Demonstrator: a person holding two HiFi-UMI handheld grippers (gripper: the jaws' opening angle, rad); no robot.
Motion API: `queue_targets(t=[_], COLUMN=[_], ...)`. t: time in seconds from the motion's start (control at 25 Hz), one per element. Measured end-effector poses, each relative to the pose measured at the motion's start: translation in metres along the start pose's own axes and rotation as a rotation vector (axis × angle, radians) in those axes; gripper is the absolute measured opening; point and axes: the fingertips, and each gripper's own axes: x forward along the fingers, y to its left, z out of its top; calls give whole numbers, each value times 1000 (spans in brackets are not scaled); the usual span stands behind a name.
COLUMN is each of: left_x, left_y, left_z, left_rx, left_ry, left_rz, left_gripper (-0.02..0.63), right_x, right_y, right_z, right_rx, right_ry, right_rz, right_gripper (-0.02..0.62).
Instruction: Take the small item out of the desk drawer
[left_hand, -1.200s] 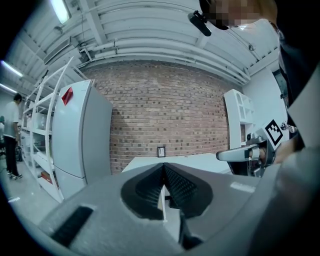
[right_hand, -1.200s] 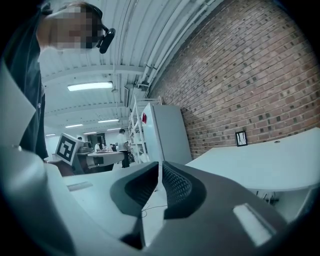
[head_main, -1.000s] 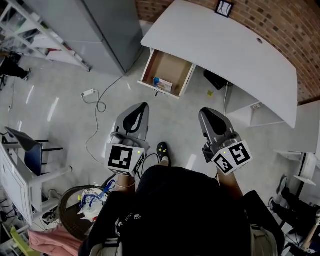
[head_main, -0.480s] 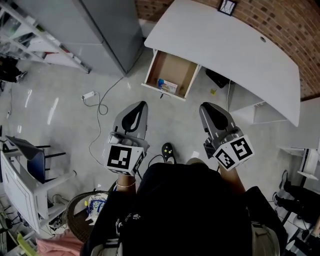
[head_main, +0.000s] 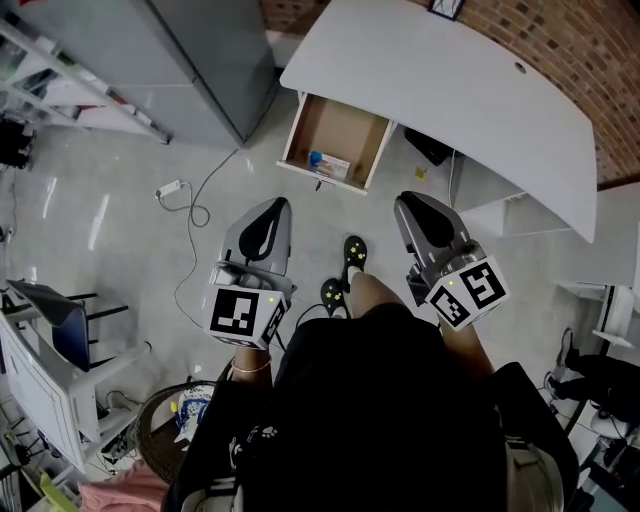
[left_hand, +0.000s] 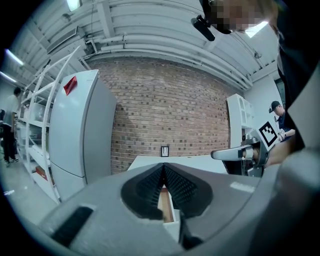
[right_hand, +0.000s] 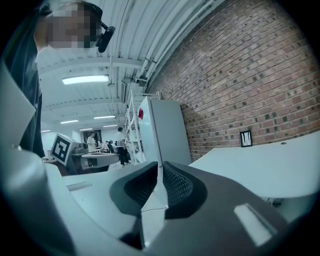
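The open wooden drawer (head_main: 350, 128) sticks out from under the white desk (head_main: 450, 90), far ahead of both grippers. A small white and blue item (head_main: 328, 165) lies at the drawer's front edge. My left gripper (head_main: 275, 205) and right gripper (head_main: 412, 200) are held side by side at waist height, pointing toward the desk. In the left gripper view the jaw tips (left_hand: 163, 165) meet, with a sliver of the drawer (left_hand: 165, 205) showing below them. The right gripper's jaws (right_hand: 159, 164) also stand together. Neither holds anything.
A tall grey cabinet (head_main: 200, 60) stands left of the desk. A white cable with a plug (head_main: 195, 195) trails on the floor. My shoes (head_main: 352, 255) are between the grippers. A small framed picture (head_main: 447, 8) rests on the desk against the brick wall.
One foot has stepped forward between the grippers. Both grippers keep their pose and stay empty.
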Motion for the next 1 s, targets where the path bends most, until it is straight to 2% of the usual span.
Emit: queue_targets(t=[0.64,1.0], left_x=[45,87], left_y=[36,51], left_z=[3,5], left_rx=[14,-26], left_ry=[25,23], left_rz=[67,88], left_gripper=[-8,-8], right_x=[60,88], right_y=[-41,-76], right_z=[8,9], right_rx=[4,8], right_ry=[17,36], right_rz=[74,100], right_gripper=[34,38])
